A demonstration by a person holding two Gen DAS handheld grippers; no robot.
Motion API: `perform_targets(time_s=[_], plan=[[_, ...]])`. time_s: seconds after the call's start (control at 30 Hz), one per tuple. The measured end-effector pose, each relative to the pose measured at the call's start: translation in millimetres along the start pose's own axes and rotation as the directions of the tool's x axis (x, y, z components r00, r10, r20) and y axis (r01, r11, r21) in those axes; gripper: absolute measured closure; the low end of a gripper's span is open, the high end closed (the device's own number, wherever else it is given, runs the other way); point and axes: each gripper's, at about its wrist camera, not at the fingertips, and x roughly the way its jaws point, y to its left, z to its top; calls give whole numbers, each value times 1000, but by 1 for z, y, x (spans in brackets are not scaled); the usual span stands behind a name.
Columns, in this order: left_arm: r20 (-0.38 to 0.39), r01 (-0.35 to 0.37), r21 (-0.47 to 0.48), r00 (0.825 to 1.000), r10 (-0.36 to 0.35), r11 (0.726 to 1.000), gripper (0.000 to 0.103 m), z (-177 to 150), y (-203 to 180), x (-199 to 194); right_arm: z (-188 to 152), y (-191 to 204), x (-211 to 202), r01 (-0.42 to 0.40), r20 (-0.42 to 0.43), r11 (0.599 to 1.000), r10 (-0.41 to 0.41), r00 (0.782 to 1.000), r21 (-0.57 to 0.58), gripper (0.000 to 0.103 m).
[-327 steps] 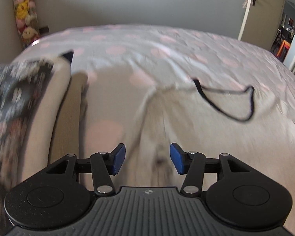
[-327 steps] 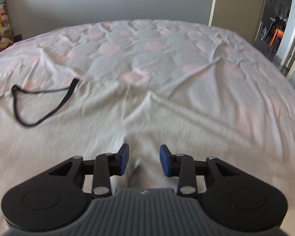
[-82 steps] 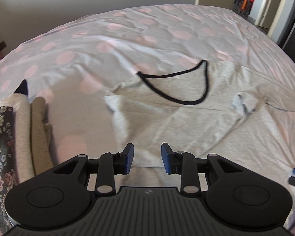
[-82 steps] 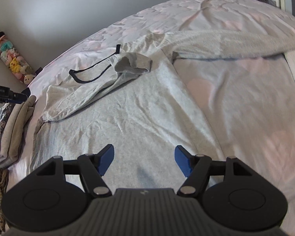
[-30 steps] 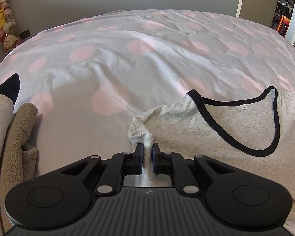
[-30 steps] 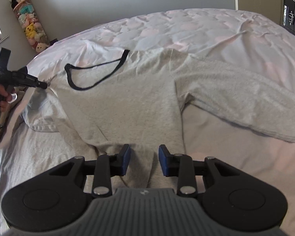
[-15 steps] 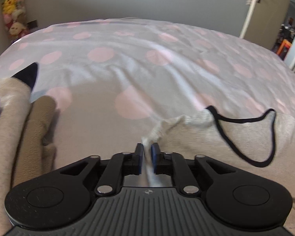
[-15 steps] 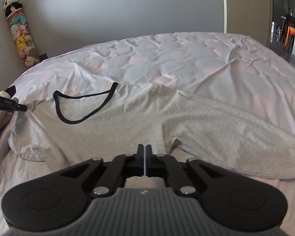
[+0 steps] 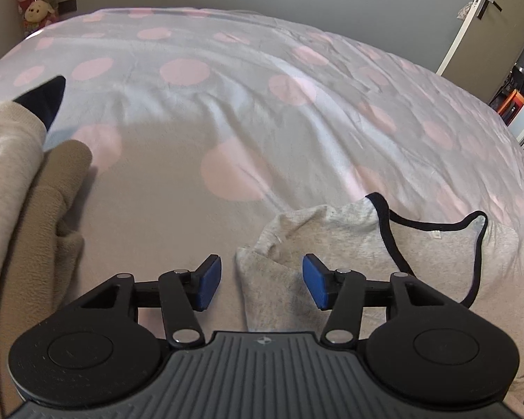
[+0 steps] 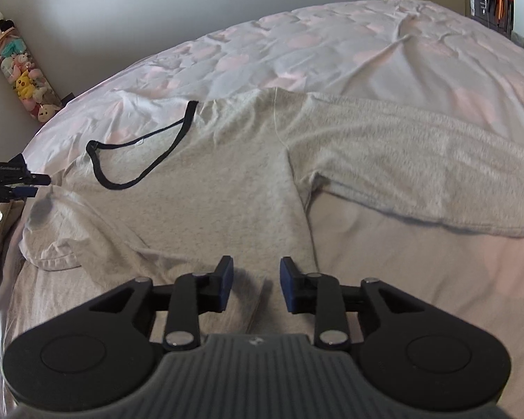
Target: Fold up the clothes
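A light grey long-sleeved top (image 10: 227, 181) with a black-trimmed neckline (image 10: 143, 153) lies spread on the bed. Its long sleeve (image 10: 419, 167) stretches out to the right. My left gripper (image 9: 262, 281) hovers over the top's shoulder (image 9: 297, 244), its jaws opening, and the cloth lies loose between the blue pads without being pressed. The same left gripper (image 10: 35, 185) appears at the far left of the right wrist view. My right gripper (image 10: 255, 284) stands over the top's side edge, its jaws opening, with fabric below them and nothing pinched.
The bed cover (image 9: 227, 111) is pale with pink dots. A stack of folded beige clothes (image 9: 28, 209) sits at the left edge of the bed. Plush toys (image 10: 28, 80) hang by the far wall. A door (image 9: 478, 17) stands at the right.
Both grippers were shut on the grey top half a second ago and have now let go, their jaws spread apart. The shoulder cloth has dropped onto the bed.
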Motion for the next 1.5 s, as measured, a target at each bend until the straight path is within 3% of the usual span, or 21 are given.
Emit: perform_targets(time_s=[0.03,0.07,0.1,0.13,0.17,0.4,0.63,0.7,0.77,0.83,0.97,1.1,1.23,1.4,1.5], plan=[[-6,-1,-2,1000,1,1000,70,-1,-1,3,-3,1,3,-13,-9,1000,13,1000,4,66],[-11,-2,3,1000,2,1000,90,-3,-3,4,-6,3,6,-28,-17,1000,28,999,2,68],[-9,-3,9,1000,3,1000,95,-4,-4,4,-8,6,8,-38,-20,999,38,999,-9,79],[3,-5,18,1000,4,1000,98,-5,-5,1,-10,9,8,-40,-9,999,39,999,-24,102],[15,-1,25,1000,1,1000,99,-5,-6,-2,-9,12,5,-37,13,998,37,999,-41,102],[42,8,33,999,-9,999,100,2,7,-14,48,13,2,62,167,995,-49,985,-79,102],[56,-1,23,998,0,1000,99,-5,19,3,94,12,66,132,161,986,-114,980,-104,102],[78,-18,25,997,16,1000,94,-7,21,5,97,11,79,144,153,983,-126,980,-111,102],[108,-43,29,993,40,999,75,-9,23,3,96,8,89,158,126,982,-145,981,-104,101],[148,-57,29,988,52,998,66,-15,28,-9,92,1,85,179,140,981,-168,976,-71,91],[223,-69,38,973,59,997,66,-30,33,-40,77,-12,56,165,172,986,-165,971,15,85],[221,-48,105,975,24,993,66,-57,24,-68,49,-6,29,154,175,987,-159,972,39,80],[262,-111,269,964,38,957,57,-99,-4,-92,18,8,6,123,181,989,-136,974,78,69],[303,-231,411,947,107,882,57,-143,-36,-92,-3,18,3,108,188,990,-125,974,96,68],[306,-296,487,939,157,822,57,-160,-51,-77,-11,20,7,106,197,989,-124,973,102,68]])
